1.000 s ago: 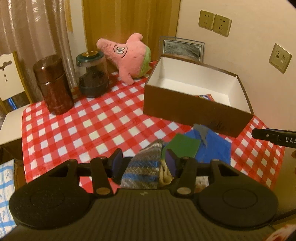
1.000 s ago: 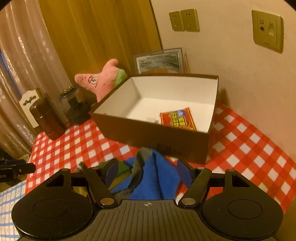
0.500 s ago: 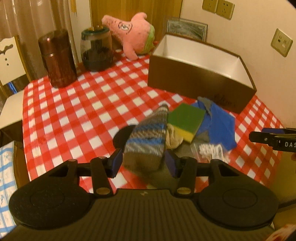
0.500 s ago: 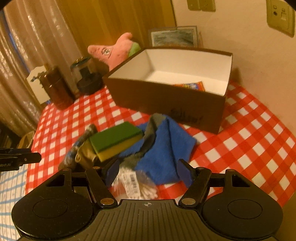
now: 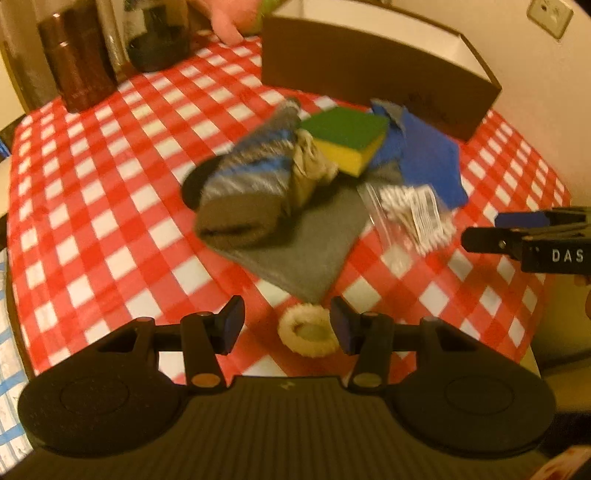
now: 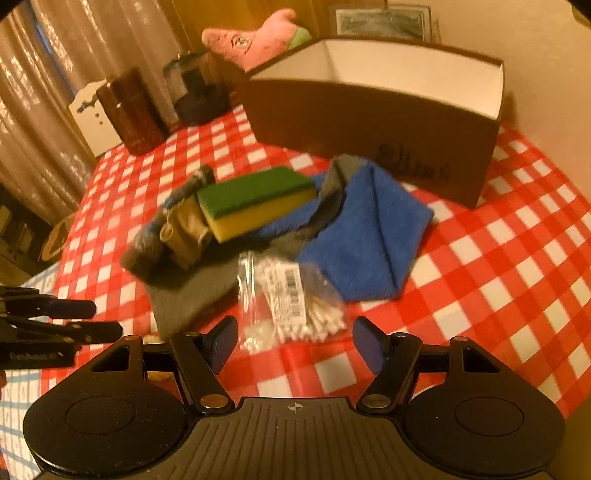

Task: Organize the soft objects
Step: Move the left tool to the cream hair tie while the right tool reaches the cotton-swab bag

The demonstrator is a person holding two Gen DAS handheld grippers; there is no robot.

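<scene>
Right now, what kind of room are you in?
Probably a dining corner in someone's home. A red checked tablecloth covers the table, a pink plush toy sits at the back beside curtains, and a framed picture leans against the wall.

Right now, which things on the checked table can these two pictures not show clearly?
- Brown cardboard box: its floor is hidden by its own front wall in both wrist views.
- Pink plush toy: cut by the top edge in the left view.
- Striped knitted sock: motion blur smears its pattern.
- Clear bag of cotton swabs: label too blurred to read.
</scene>
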